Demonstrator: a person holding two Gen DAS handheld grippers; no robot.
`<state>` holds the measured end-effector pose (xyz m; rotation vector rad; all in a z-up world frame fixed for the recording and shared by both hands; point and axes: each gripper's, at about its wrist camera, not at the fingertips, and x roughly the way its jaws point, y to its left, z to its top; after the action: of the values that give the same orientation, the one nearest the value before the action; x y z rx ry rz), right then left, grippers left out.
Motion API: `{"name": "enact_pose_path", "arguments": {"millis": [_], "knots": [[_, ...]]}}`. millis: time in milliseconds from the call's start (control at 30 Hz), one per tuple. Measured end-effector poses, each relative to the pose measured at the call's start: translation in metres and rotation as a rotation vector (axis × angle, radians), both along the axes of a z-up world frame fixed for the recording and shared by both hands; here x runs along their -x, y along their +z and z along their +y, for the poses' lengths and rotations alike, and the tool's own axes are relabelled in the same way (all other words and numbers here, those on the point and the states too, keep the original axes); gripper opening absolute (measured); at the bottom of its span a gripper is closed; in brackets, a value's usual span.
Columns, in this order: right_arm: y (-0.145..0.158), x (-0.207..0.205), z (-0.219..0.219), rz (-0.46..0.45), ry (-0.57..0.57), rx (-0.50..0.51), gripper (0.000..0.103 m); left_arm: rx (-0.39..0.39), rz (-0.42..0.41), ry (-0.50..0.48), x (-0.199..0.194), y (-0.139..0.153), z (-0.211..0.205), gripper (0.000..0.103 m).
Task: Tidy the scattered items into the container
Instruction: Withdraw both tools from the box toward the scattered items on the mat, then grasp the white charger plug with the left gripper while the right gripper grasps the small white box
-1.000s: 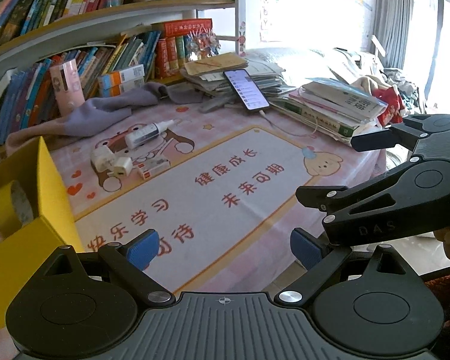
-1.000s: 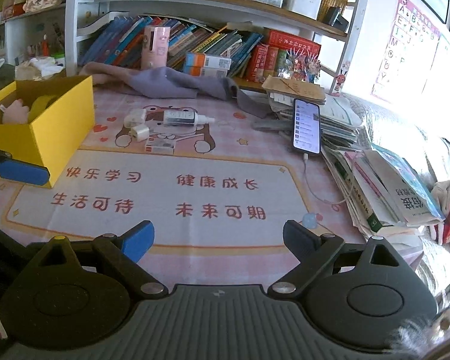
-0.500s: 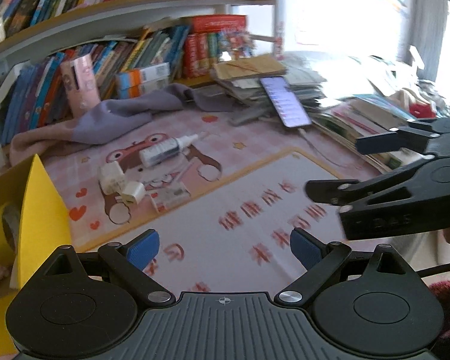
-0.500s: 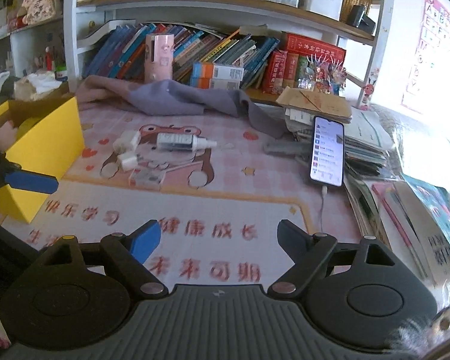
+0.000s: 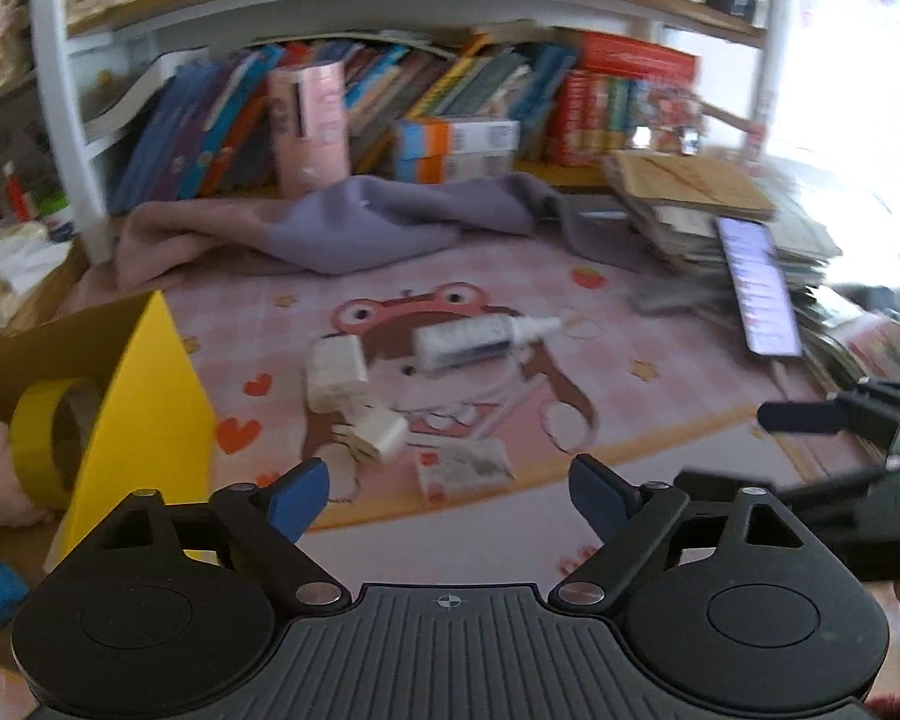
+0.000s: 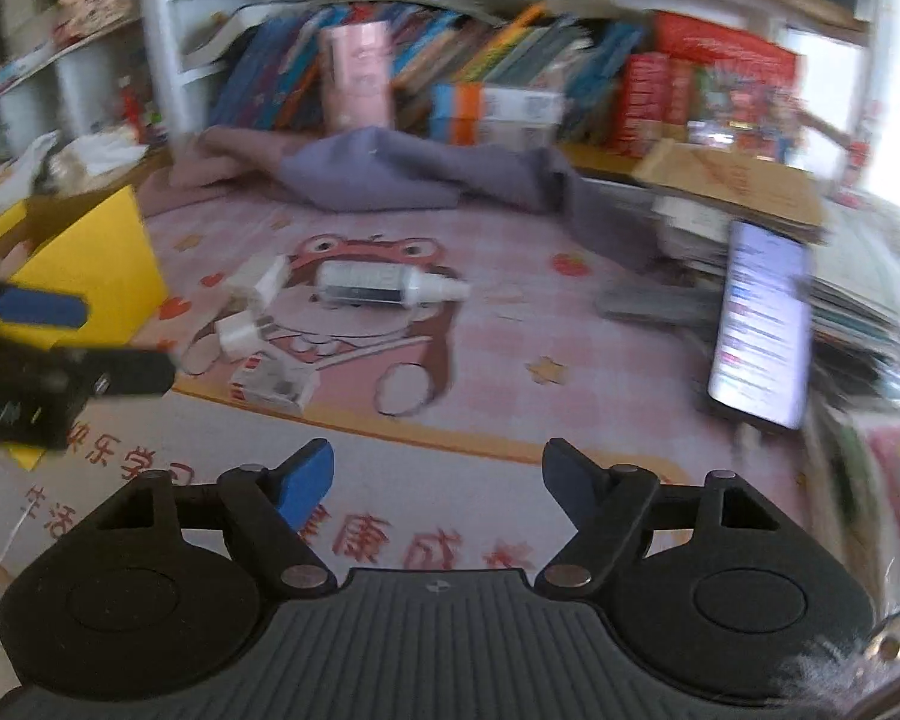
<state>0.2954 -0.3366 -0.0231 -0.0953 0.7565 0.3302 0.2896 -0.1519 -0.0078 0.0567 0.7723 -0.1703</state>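
Observation:
Several small items lie together on the pink mat: a white bottle [image 5: 474, 339] [image 6: 384, 288], two white plug blocks [image 5: 336, 369] [image 5: 381, 435], a thin white stick [image 5: 510, 408] and a flat pack [image 5: 465, 468] [image 6: 276, 384]. The yellow box [image 5: 150, 408] [image 6: 96, 264] stands to their left with a yellow tape roll [image 5: 54, 432] inside. My left gripper [image 5: 450, 489] hovers just short of the pack, jaws closing, with nothing between them. My right gripper [image 6: 438, 471] hangs further back over the mat's lettering, also closing on nothing.
A grey-purple cloth [image 5: 402, 222] is bunched behind the items, below a bookshelf with a pink carton [image 5: 309, 120]. A lit phone [image 5: 759, 294] [image 6: 762, 324] rests on stacked books at the right. Both views are motion-blurred.
Both grippers have travelled across the mat toward the cluster of items, which now looks larger and more central. Each pair of jaws has narrowed. The items themselves have not moved.

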Motion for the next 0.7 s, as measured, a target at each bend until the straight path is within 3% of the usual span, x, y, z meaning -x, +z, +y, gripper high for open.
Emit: {"name": "enact_pose_path", "arguments": {"millis": [167, 400, 633, 700], "knots": [[-0.018, -0.031, 0.031, 0.006, 0.185, 0.006, 0.071, -0.028, 0.017, 0.074, -0.026, -0.004, 0.005, 0.081], [-0.045, -0.063, 0.081, -0.012, 0.380, 0.041, 0.062, -0.074, 0.091, 0.086, -0.059, -0.020, 0.003, 0.072], [-0.060, -0.078, 0.090, 0.010, 0.458, 0.042, 0.049, -0.099, 0.163, 0.069, -0.089, -0.044, -0.002, 0.062], [-0.059, -0.079, 0.085, 0.016, 0.449, 0.034, 0.037, -0.112, 0.182, 0.068, -0.097, -0.052, -0.002, 0.057]]}}
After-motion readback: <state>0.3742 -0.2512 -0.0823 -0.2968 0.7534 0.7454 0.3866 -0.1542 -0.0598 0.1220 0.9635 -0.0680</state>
